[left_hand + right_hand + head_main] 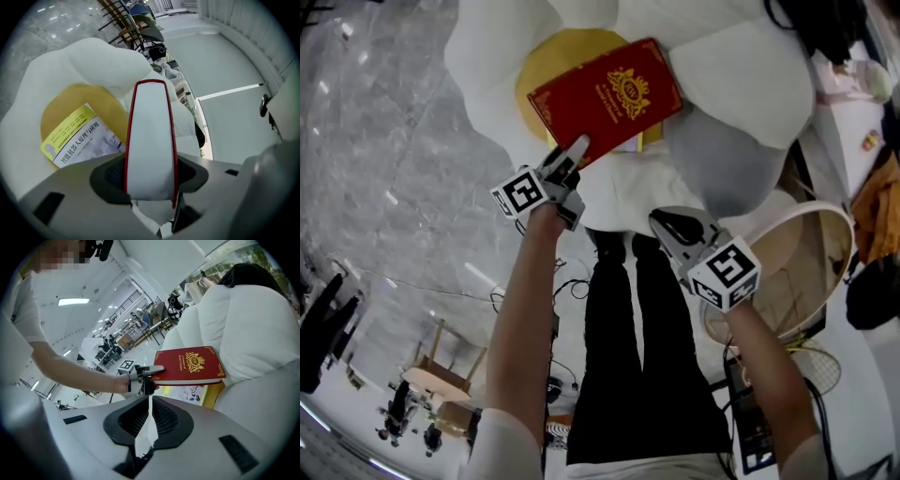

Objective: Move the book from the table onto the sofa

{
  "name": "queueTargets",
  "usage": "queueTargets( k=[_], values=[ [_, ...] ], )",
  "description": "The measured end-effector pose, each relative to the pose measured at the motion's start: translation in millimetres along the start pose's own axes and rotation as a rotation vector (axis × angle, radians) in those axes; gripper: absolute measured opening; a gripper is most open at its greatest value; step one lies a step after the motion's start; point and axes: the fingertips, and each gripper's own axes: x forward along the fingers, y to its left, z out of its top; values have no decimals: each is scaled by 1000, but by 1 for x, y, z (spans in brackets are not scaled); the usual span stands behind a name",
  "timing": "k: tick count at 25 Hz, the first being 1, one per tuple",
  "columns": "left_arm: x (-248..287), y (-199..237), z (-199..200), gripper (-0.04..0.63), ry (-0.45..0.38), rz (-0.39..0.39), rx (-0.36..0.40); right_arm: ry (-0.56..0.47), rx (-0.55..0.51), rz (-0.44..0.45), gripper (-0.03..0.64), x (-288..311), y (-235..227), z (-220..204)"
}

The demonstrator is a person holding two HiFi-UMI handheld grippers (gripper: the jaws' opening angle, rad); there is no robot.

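The book (609,94) is red with a gold crest and sits cover up over the middle of the sofa (741,66). Its long axis runs from near left to far right. One edge of white pages between the red covers faces the left tongs (572,157). These tongs are clamped on the book at its near left corner, one jaw above the cover and one below. Whether the book's weight is already on the sofa cannot be told.

Directly beneath it lies a second book (79,138) with a yellow-green and white cover. This one rests on the round yellow cushion (546,56) at the sofa's centre.

The right tongs (670,223) hang near the front of the sofa, apart from the book. Their jaws are together with nothing between them.

The sofa is white, built of large rounded lobes set around the yellow cushion. A grey cushion (717,169) lies at its near right.

The floor (384,141) is polished grey marble. A racket (816,370) lies to the right. Chairs (136,28) stand far off in a bright, open hall.
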Motion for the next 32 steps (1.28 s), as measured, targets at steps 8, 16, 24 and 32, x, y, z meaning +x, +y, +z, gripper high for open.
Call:
queueTargets(
  k=[8,16,24,32],
  values=[
    [15,32,29,239,-260,-70,-169,41,-7,2,43,40,-51,8],
    [38,74,19,241,-292,-61,-273,58,55,-36,43,57,-74,-33],
    [58,91,-13,427,-84,204,-153,65,68,7,43,65,-51,-41],
    [47,75,-32,517,-4,234,-201,59,41,-1,43,46,-45,-19]
  ],
)
